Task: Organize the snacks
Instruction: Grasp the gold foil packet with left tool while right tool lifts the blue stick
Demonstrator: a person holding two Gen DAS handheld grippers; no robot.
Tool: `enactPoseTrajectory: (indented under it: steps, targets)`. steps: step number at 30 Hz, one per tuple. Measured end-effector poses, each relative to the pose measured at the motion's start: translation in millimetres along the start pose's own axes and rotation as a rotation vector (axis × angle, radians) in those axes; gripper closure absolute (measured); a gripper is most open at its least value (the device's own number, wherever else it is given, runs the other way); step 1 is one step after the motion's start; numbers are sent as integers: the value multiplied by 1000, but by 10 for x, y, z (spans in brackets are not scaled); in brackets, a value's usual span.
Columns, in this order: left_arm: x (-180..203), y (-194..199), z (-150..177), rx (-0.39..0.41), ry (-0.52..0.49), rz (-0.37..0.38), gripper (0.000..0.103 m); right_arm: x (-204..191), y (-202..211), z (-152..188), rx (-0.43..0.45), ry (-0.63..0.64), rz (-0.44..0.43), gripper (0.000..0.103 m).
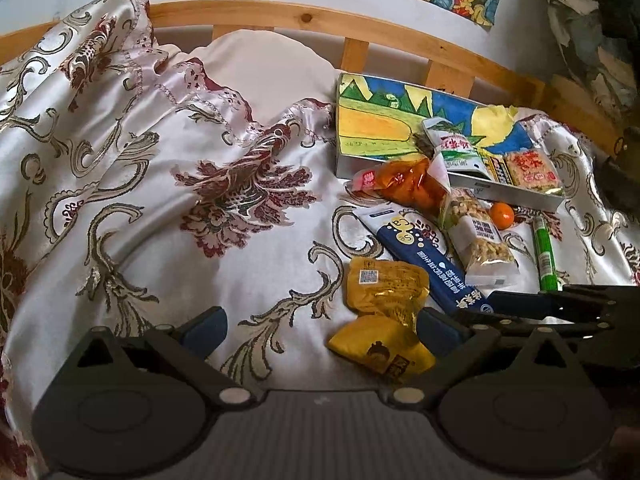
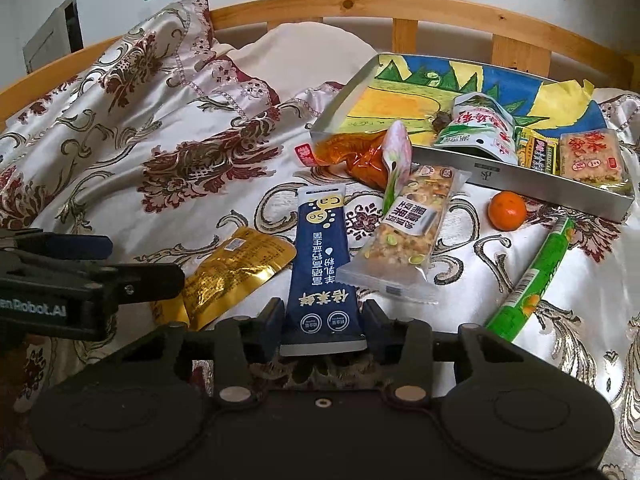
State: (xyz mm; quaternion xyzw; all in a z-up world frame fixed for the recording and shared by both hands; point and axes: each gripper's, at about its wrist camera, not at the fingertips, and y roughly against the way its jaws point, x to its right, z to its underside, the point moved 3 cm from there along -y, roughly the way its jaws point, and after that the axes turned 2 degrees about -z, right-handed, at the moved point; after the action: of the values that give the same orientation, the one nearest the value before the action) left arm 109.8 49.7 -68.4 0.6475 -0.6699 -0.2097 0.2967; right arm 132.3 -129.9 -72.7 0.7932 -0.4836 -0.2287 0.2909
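My right gripper (image 2: 325, 320) is shut on the near end of a long dark-blue packet (image 2: 320, 248), its pads against the packet's two edges; the packet lies flat on the satin bedspread. My left gripper (image 1: 320, 326) stands wide open over the bedspread, a gold packet (image 1: 380, 350) lying beside its right finger. A second gold packet (image 1: 384, 284) lies just beyond. A grey tray (image 2: 472, 168) lined with a coloured drawing holds a green-white pouch (image 2: 476, 128) and a rice-cracker pack (image 2: 592, 156).
Loose on the bedspread lie a clear nut bar (image 2: 404, 236), a small orange (image 2: 506, 210), a green tube (image 2: 532, 280) and a red-orange bag (image 2: 352, 152). A wooden bed rail (image 2: 404, 4) runs behind the tray. A rumpled quilt (image 1: 100, 120) rises at left.
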Motion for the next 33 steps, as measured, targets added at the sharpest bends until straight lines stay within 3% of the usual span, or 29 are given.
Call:
enactPoseTrajectory:
  steps: [13, 18, 22, 24, 33]
  targets:
    - [105, -66, 76, -19, -47, 1, 0, 60, 364, 265, -56, 21, -25, 58]
    - [195, -151, 89, -21, -98, -9, 0, 87, 362, 263, -36, 49, -7, 48]
    - [268, -244, 99, -61, -149, 27, 1, 18, 271, 209, -41, 106, 1, 49]
    - [294, -229, 115, -43, -185, 25, 1, -11, 257, 210, -43, 117, 7, 56]
    - [391, -99, 111, -56, -262, 61, 34, 4, 431, 306, -59, 108, -6, 58]
